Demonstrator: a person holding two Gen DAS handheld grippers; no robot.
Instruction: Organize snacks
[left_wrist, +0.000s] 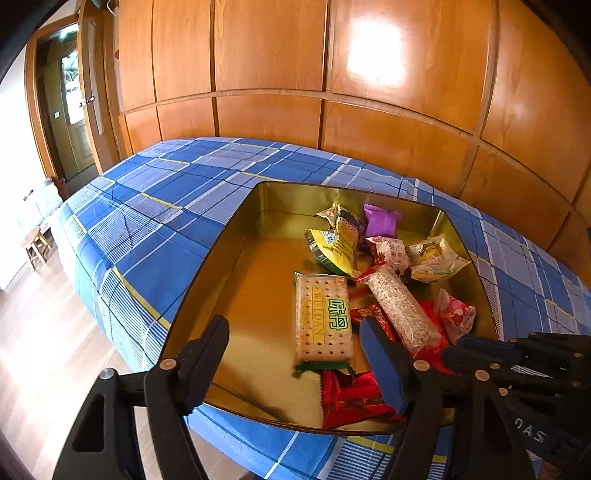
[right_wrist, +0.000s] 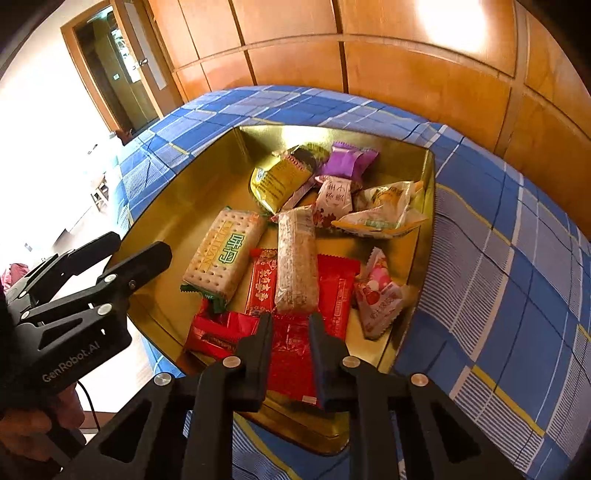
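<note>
A gold tin tray (left_wrist: 243, 266) (right_wrist: 424, 266) sits on the blue plaid table and holds several wrapped snacks. Among them are a cracker pack (left_wrist: 322, 318) (right_wrist: 225, 258), a long sesame bar (left_wrist: 399, 310) (right_wrist: 297, 258), a purple candy (left_wrist: 380, 220) (right_wrist: 347, 159) and red packets (left_wrist: 351, 398) (right_wrist: 334, 291). My left gripper (left_wrist: 295, 350) is open over the tray's near edge, astride the cracker pack, and empty. It also shows in the right wrist view (right_wrist: 127, 247). My right gripper (right_wrist: 290, 332) has its jaws close on both sides of a red packet (right_wrist: 290, 354) at the tray's near edge.
The blue plaid cloth (left_wrist: 155, 221) (right_wrist: 517, 277) covers the table around the tray. Orange wooden cabinet panels (left_wrist: 332, 74) stand right behind it. A doorway (left_wrist: 66, 110) and wooden floor (left_wrist: 44, 332) lie to the left, past the table's edge.
</note>
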